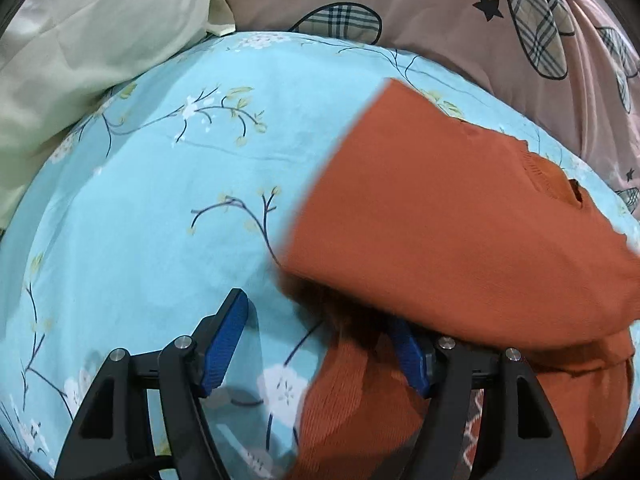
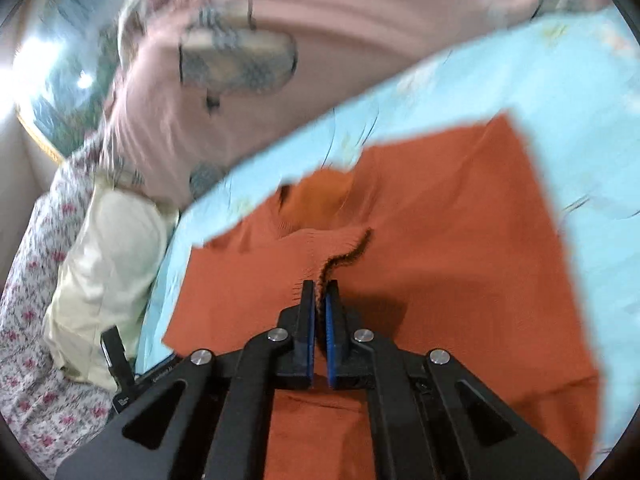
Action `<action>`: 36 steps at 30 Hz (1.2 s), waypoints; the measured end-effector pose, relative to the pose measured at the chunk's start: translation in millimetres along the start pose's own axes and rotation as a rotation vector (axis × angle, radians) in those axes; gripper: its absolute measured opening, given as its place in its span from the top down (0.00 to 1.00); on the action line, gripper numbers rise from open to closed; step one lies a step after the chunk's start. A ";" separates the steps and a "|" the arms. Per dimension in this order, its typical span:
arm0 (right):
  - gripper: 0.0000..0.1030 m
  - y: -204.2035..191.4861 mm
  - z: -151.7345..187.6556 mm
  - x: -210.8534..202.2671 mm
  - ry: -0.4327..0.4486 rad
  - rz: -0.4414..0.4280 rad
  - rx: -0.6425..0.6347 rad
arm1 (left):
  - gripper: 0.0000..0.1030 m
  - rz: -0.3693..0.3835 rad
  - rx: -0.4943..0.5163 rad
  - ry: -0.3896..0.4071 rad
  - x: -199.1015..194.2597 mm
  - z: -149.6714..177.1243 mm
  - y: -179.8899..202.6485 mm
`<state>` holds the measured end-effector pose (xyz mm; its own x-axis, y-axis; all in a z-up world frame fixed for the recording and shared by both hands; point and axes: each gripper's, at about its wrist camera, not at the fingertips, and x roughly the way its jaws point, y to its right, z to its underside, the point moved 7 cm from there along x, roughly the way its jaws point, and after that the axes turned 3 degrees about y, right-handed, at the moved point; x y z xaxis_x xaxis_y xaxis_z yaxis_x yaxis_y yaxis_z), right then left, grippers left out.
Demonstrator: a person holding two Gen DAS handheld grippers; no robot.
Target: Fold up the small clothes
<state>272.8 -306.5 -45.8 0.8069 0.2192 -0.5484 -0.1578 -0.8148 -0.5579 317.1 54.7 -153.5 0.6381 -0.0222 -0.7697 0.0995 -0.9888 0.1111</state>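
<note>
An orange knit sweater (image 1: 460, 224) lies on a light blue floral bedsheet (image 1: 168, 208), partly folded over itself. My left gripper (image 1: 316, 320) is open at the sweater's near left edge; its right finger is partly under a fold of the knit, its left finger over bare sheet. In the right wrist view the sweater (image 2: 460, 248) fills the middle. My right gripper (image 2: 320, 292) is shut on a ribbed edge of the sweater (image 2: 340, 248) and holds that fold lifted above the rest of the garment.
A pale yellow pillow (image 1: 80, 52) lies at the far left and a pink quilt with plaid leaf patches (image 1: 500, 32) is bunched along the far side. In the right wrist view the pillow (image 2: 104, 272) and a floral cloth (image 2: 36, 340) lie at the left.
</note>
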 end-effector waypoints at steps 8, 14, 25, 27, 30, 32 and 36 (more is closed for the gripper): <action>0.95 97.6 25.7 0.6 -0.079 0.170 0.094 | 0.31 -0.007 -0.053 0.019 0.5 0.1 -5.2; 0.94 92.4 28.1 -5.9 -0.075 0.238 0.071 | 0.31 0.034 -0.109 0.026 -4.4 3.8 -15.1; 0.51 -56.3 17.8 51.1 -0.133 -0.017 -0.222 | 0.31 0.172 -0.237 0.068 -7.1 5.1 -28.1; 0.50 -97.8 26.9 92.6 -0.199 -0.113 -0.294 | 0.31 0.197 -0.258 0.073 -7.2 4.9 -29.9; 0.50 -144.1 35.2 157.9 -0.302 -0.220 -0.326 | 0.31 0.210 -0.262 0.084 -7.0 4.5 -28.7; 0.50 -166.6 35.9 199.3 -0.343 -0.238 -0.352 | 0.30 0.215 -0.259 0.089 -6.5 4.6 -28.0; 0.50 -197.4 48.0 270.9 -0.476 -0.281 -0.361 | 0.30 0.249 -0.272 0.105 -7.2 4.7 -29.0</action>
<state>495.2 -60.6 -114.1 0.4371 0.5955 -0.6740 0.2897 -0.8027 -0.5213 306.1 82.8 -154.1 0.7414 -0.2273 -0.6314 0.1220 -0.8796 0.4599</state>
